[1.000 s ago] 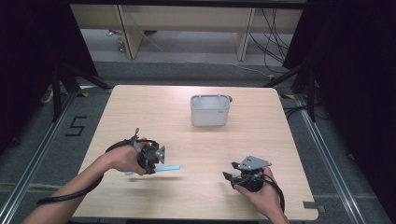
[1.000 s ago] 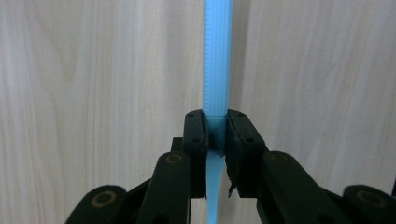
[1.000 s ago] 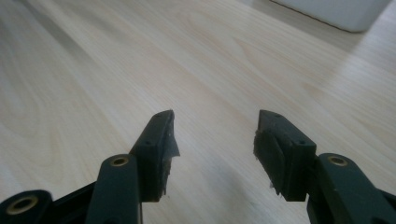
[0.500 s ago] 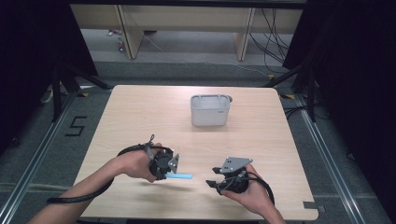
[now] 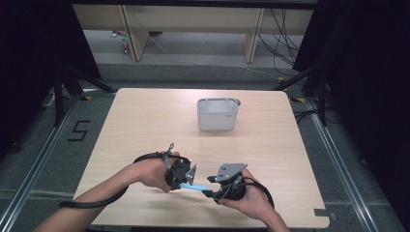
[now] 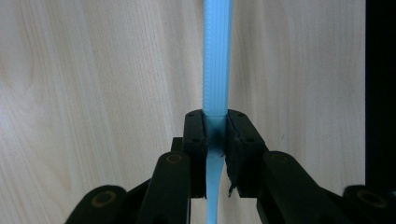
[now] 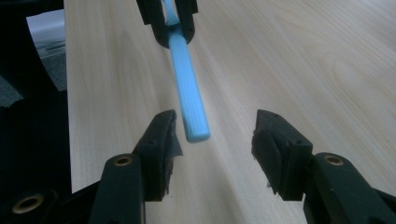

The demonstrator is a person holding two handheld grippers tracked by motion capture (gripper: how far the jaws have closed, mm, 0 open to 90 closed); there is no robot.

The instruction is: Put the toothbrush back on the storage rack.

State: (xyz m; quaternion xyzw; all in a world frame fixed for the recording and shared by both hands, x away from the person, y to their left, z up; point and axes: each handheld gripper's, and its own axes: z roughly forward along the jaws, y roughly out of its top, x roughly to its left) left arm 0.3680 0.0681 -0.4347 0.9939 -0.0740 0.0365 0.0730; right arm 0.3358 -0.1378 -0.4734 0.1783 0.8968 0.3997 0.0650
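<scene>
Blue ribbed stick [image 7: 189,95], clamped by the left gripper [image 6: 215,128], should sit centred between the right gripper's [image 7: 215,135] closing, still-unclenched fingers [image 7: 163,135].

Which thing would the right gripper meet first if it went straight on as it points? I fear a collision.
Probably the free end of the ribbed light-blue plastic stick, already between the right gripper's open fingers.

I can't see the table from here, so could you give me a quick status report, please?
Left gripper shut on blue stick. Right gripper open, jaws just closing, stick's free end between them, untouched. Grey bin far off; nothing in the way.
</scene>
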